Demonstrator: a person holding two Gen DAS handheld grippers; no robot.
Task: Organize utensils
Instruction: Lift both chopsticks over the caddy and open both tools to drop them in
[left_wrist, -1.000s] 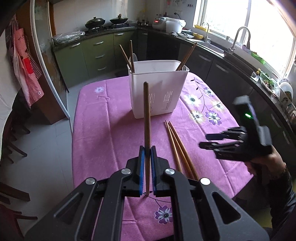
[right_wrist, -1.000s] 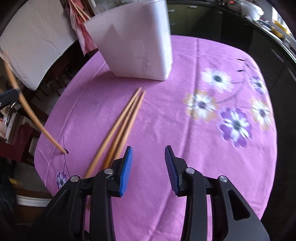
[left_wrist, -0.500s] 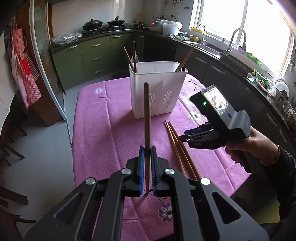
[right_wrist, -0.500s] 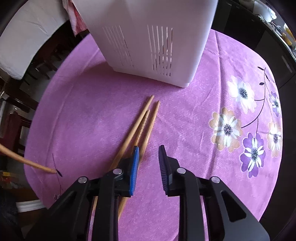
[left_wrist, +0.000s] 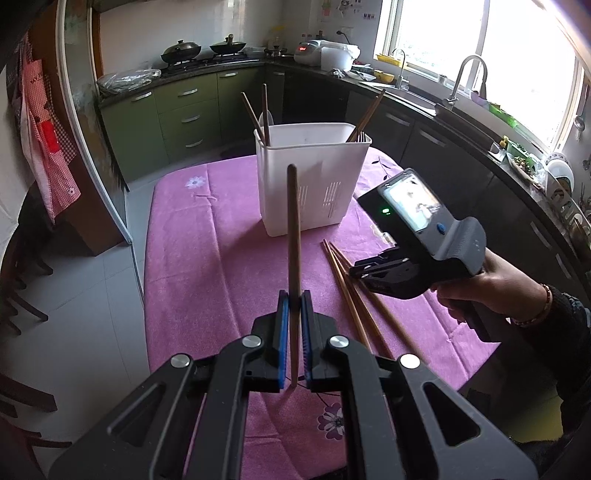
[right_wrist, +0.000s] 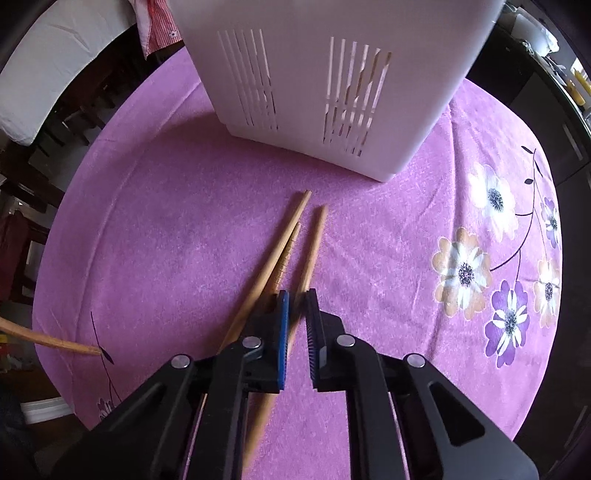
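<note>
Between the right gripper's (right_wrist: 295, 295) blue pads runs one chopstick (right_wrist: 313, 251) off the tablecloth (right_wrist: 166, 240), the jaws drawn in on it partway along its length, its free end pointing toward one o'clock. Two more chopsticks (right_wrist: 275, 251) lie touching it on its eleven o'clock side, so I'd expect them to roll or get nudged as this one lifts. Over at nine o'clock, the left gripper (left_wrist: 291, 321) is clenched on a darker chopstick (left_wrist: 293, 240) held nearly upright, gripped near its lower end. Beyond both, at twelve o'clock, stands the white slotted holder (left_wrist: 314, 184), with several chopsticks leaning inside. These sticks look light, stiff and smooth. A grip near the middle should keep one from pivoting; a grip close to an end lets it swing, and the narrow round shaft could slip sideways between flat pads.
</note>
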